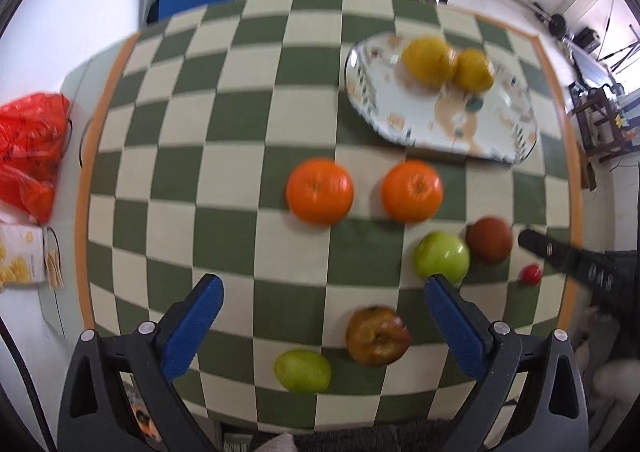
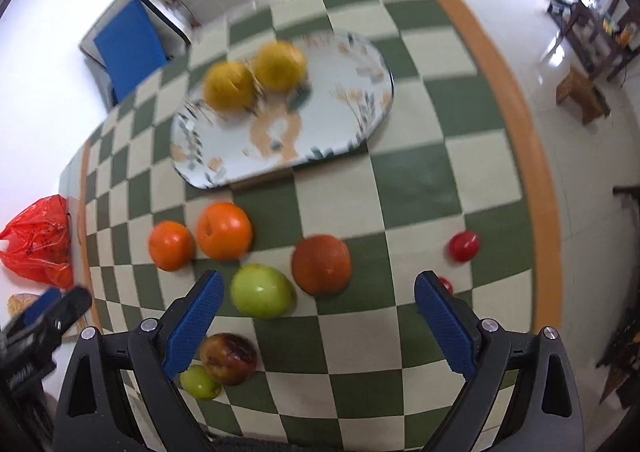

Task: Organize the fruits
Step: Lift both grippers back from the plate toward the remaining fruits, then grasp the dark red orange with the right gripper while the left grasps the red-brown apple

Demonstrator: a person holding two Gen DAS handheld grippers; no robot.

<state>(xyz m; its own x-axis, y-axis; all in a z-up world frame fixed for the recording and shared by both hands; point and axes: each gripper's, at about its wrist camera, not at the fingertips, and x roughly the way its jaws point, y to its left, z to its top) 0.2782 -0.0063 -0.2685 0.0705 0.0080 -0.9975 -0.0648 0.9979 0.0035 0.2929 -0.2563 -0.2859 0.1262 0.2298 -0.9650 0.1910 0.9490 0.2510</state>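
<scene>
Your left gripper [image 1: 322, 286] hangs over the checkered tablecloth [image 1: 224, 156] with its blue pads spread wide and nothing between them. Your right gripper [image 2: 318, 282] is likewise released, its pads apart with no fruit pressed; in the right wrist view a green apple [image 2: 262, 291] and a dark reddish fruit [image 2: 321, 269] lie in the gap ahead of the pads, touching each other but clear of both.

In the left wrist view, two oranges [image 1: 320, 190] sit side by side near the centre of the cloth, just apart. At about one o'clock from them lies the patterned plate [image 1: 500, 140], and two yellow fruits [image 1: 430, 60] rest touching on its far end. At four o'clock from the oranges sits the green apple, with the dark reddish fruit just beside it on its right. A small red fruit [image 1: 531, 274] lies farther right, close to your right gripper's black finger, which enters from the three o'clock edge. Near six o'clock, between your left pads, lie a bruised brown apple [image 1: 378, 335] and a smaller green fruit [image 1: 303, 370], close but not touching.

The right wrist view shows a second small red fruit [image 2: 446, 285] peeking out beside the right pad. A red plastic bag [image 1: 32, 152] lies off the cloth at nine o'clock. Both views are blurred.
</scene>
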